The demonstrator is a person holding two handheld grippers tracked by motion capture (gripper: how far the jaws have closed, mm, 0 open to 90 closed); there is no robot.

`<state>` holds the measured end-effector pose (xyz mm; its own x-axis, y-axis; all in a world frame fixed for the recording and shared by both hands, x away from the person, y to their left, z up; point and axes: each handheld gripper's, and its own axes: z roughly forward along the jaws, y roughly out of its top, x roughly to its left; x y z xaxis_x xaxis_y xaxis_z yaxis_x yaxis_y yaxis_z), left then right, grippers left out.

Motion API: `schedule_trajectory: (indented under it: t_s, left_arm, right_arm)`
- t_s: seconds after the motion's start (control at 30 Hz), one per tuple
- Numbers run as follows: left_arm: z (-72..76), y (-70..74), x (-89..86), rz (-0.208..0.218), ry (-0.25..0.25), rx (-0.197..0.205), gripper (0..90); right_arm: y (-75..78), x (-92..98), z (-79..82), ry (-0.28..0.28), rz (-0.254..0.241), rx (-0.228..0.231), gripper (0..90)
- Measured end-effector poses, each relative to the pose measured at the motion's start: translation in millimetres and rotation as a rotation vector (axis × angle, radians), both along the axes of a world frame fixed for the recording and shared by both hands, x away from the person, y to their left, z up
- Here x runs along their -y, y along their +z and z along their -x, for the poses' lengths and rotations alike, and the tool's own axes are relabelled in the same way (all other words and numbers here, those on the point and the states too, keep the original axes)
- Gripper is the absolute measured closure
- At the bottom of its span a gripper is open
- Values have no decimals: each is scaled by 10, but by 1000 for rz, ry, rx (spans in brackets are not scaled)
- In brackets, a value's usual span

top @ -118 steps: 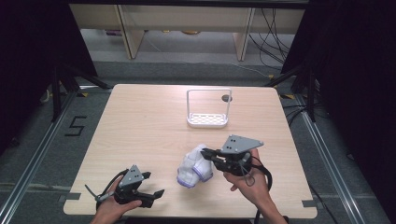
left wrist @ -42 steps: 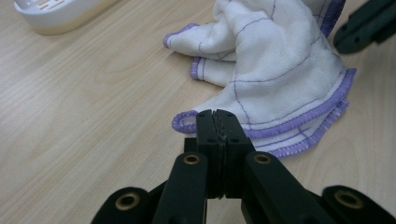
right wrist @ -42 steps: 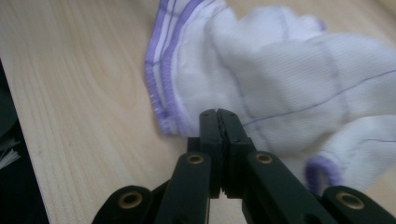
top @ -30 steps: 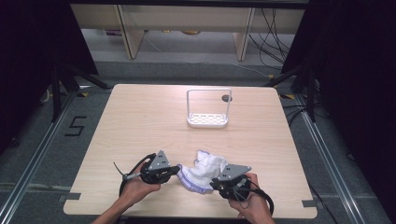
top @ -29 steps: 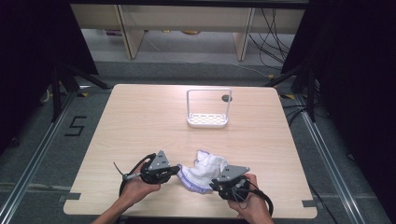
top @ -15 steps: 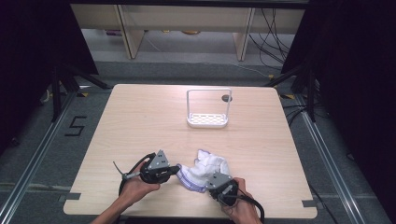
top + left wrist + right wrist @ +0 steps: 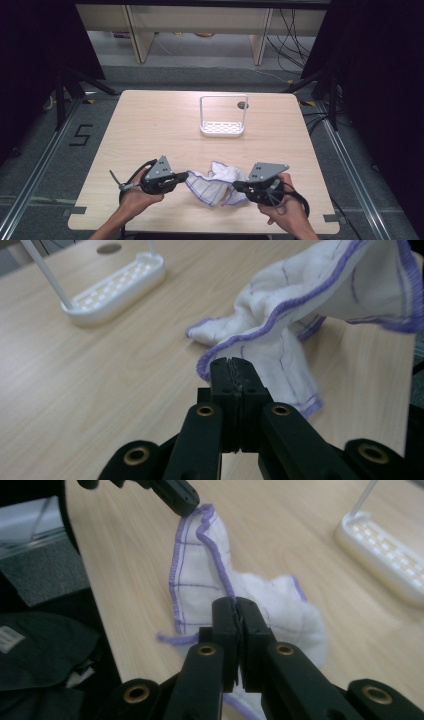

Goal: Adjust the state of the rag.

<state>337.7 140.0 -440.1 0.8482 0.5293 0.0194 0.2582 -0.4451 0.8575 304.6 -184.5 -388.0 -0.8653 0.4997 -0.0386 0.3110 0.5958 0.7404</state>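
Lifted: soft purple-hemmed cloth [image 7: 214,183], corners pinched.

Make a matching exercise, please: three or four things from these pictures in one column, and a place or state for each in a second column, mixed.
Things:
1. cloth
2. white rack
3. left gripper
4. round hole

Places or states:
A. in the tabletop, behind the rack
B. shut on the cloth's left edge
C. stands at the far middle of the table
D. hangs between two grippers

Pairs: 1-D, 2-C, 3-B, 4-A
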Motion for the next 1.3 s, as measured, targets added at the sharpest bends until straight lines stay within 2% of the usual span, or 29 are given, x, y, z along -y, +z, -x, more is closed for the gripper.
schedule_trajectory:
  t_s: [0.07,0.17,0.23,0.27,0.33,0.4,0.43,0.53,0.57,0.6,0.63,0.7,0.73,0.77,0.8,0.83,0.87,0.9,0.93,0.97,1.0,1.03,1.07,1.1,1.13,1.17,1.23,1.27,1.3]
  left_arm:
    - [48,165,-51,26,-13,14,887]
    - [119,428,-129,39,-18,51,887]
    - [117,571,-169,47,-21,64,887]
    - [97,631,-182,52,-21,68,887]
    - [14,725,-178,49,-10,79,887]
    - [-150,780,-125,60,11,84,887]
    - [-217,785,-98,57,19,87,887]
    - [-535,716,53,49,40,75,887]
    - [-643,666,111,30,54,68,886]
    - [-755,602,167,17,68,59,886]
    - [-886,511,232,31,95,42,886]
    - [-1033,403,293,24,114,23,885]
    - [-1165,293,331,6,125,7,884]
    - [-1220,235,355,-2,135,-1,884]
    - [-1307,145,380,-15,151,-20,883]
    - [-1357,89,390,-12,158,-28,882]
    - [-1410,23,403,-15,170,-39,882]
    - [-1447,-19,407,-21,174,-46,879]
    - [-1512,-104,422,-1,191,-62,874]
    - [-1534,-133,413,-11,207,-64,858]
    - [-1560,-169,406,-6,220,-71,834]
    - [-1573,-199,393,10,234,-76,775]
    - [-1570,-217,379,23,263,-94,685]
    - [-1557,-224,353,32,273,-111,609]
    - [-1526,-217,314,26,274,-117,551]
    - [-1479,-205,278,27,286,-126,507]
    - [-1347,-176,178,52,275,-150,451]
    - [-1347,-176,178,52,275,-150,440]
    - [-1144,-148,80,66,271,-171,428]
  right_arm:
    - [194,45,5,19,-26,10,886]
    - [445,127,-10,31,-59,-29,886]
    - [554,181,-75,37,-76,-41,886]
    - [585,199,-111,20,-89,-58,886]
    - [604,234,-249,31,-100,-81,886]
    - [559,251,-422,25,-87,-104,885]
    - [504,267,-549,3,-80,-110,885]
    - [311,308,-862,-35,-45,-143,885]
    - [234,333,-981,-62,-35,-154,885]
    - [156,349,-1087,-85,-26,-179,885]
    - [79,366,-1199,-103,-24,-191,884]
    - [-113,393,-1427,-148,-36,-194,884]
    - [-184,405,-1510,-152,-17,-194,884]
    - [-318,404,-1645,-182,-1,-216,883]
    - [-386,403,-1705,-192,4,-221,882]
    - [-498,385,-1790,-209,2,-244,880]
    - [-535,382,-1827,-232,26,-276,879]
    - [-612,389,-1917,-216,38,-237,874]
    - [-664,380,-1957,-227,30,-243,867]
    - [-735,376,-2029,-250,38,-253,804]
    - [-759,386,-2071,-232,35,-249,750]
    - [-767,405,-2110,-248,47,-264,692]
    - [-777,429,-2141,-264,34,-276,644]
    - [-762,441,-2145,-314,37,-264,597]
    - [-736,475,-2137,-324,21,-219,557]
    - [-678,499,-2098,-352,46,-201,535]
    - [-525,521,-1962,-371,54,-155,487]
    - [-426,539,-1876,-360,66,-144,470]
    - [-327,557,-1763,-343,44,-124,467]
